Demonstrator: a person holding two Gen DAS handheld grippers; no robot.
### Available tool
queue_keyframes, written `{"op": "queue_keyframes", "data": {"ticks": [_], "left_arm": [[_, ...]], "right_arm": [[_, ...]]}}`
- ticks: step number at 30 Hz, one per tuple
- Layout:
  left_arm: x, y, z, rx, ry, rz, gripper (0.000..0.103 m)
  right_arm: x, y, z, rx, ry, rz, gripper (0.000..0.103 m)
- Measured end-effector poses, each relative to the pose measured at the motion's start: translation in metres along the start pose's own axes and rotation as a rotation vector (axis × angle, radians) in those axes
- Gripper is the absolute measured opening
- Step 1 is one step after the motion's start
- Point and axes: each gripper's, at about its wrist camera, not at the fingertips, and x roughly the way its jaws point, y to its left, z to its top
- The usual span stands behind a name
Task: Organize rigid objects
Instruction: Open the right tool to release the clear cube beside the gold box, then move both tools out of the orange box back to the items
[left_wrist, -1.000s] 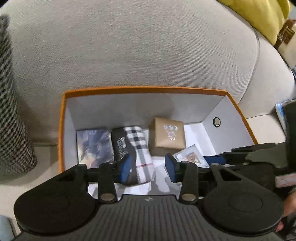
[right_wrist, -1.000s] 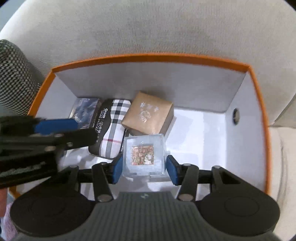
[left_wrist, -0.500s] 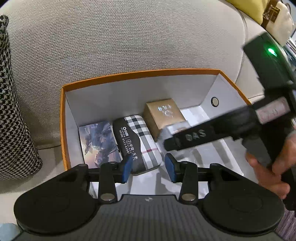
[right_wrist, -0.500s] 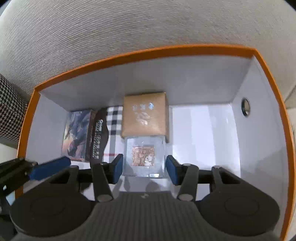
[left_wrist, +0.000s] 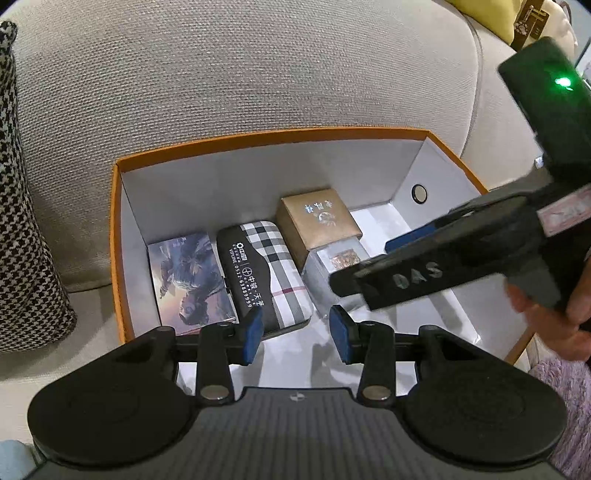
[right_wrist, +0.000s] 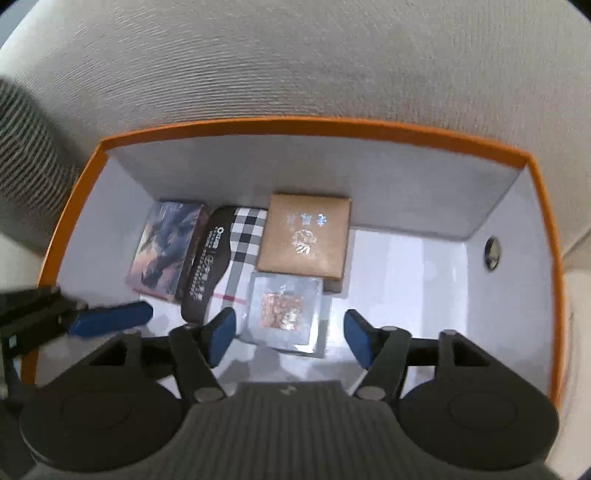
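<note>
Clear case (right_wrist: 286, 314), part-hidden behind right tool (right_wrist: 290, 338), lies unclamped in box (right_wrist: 303, 123).

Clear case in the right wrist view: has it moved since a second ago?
Yes. The clear case now lies squarely against the brown box, and the right gripper fingers have just been opening off it.

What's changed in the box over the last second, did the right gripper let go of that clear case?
Yes. The right gripper has just been opening its jaws, and the clear case now lies free between them on the floor of the orange box, in front of the brown box. The left gripper is open and empty as before. The plaid case and picture box stayed put.
</note>
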Motion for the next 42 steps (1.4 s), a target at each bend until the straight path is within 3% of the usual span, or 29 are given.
{"op": "queue_keyframes", "data": {"ticks": [3,6,9,11,13,19,23,25,29,34,37,42], "left_arm": [[0.004,0.000,0.001,0.004,0.006,0.002,0.048],[0.006,0.001,0.002,0.003,0.010,0.000,0.048],[0.002,0.002,0.002,0.005,0.010,0.005,0.049],[0.002,0.001,0.002,0.001,0.011,0.008,0.048],[0.003,0.002,0.002,-0.001,0.012,0.006,0.048],[0.000,0.002,0.003,0.005,0.011,0.006,0.048],[0.000,0.003,0.003,-0.003,0.006,0.008,0.049],[0.001,0.003,0.004,-0.007,0.007,0.008,0.049],[0.000,0.003,0.004,-0.007,0.005,0.007,0.049],[-0.003,0.005,0.005,-0.017,0.003,0.007,0.049],[-0.001,0.004,0.004,-0.015,0.008,0.011,0.049],[-0.007,-0.002,0.002,-0.010,-0.004,0.015,0.049]], "right_arm": [[0.001,0.003,-0.002,-0.134,0.042,-0.015,0.069],[-0.002,0.005,-0.006,-0.254,0.076,-0.015,0.060],[0.000,0.006,-0.005,-0.316,0.085,-0.004,0.057],[0.006,0.007,-0.002,-0.320,0.090,0.021,0.037],[0.011,0.011,0.000,-0.308,0.090,0.048,0.034],[0.011,0.008,-0.001,-0.322,0.087,0.038,0.036],[0.002,0.006,0.001,-0.369,0.053,0.003,0.059],[0.006,0.006,0.004,-0.402,0.060,-0.007,0.064],[0.020,0.008,0.012,-0.492,0.098,0.051,0.065],[0.034,0.011,0.013,-0.566,0.128,0.064,0.065],[0.034,0.012,0.010,-0.567,0.117,0.072,0.059],[0.025,0.019,0.010,-0.569,0.102,0.057,0.061]]}}
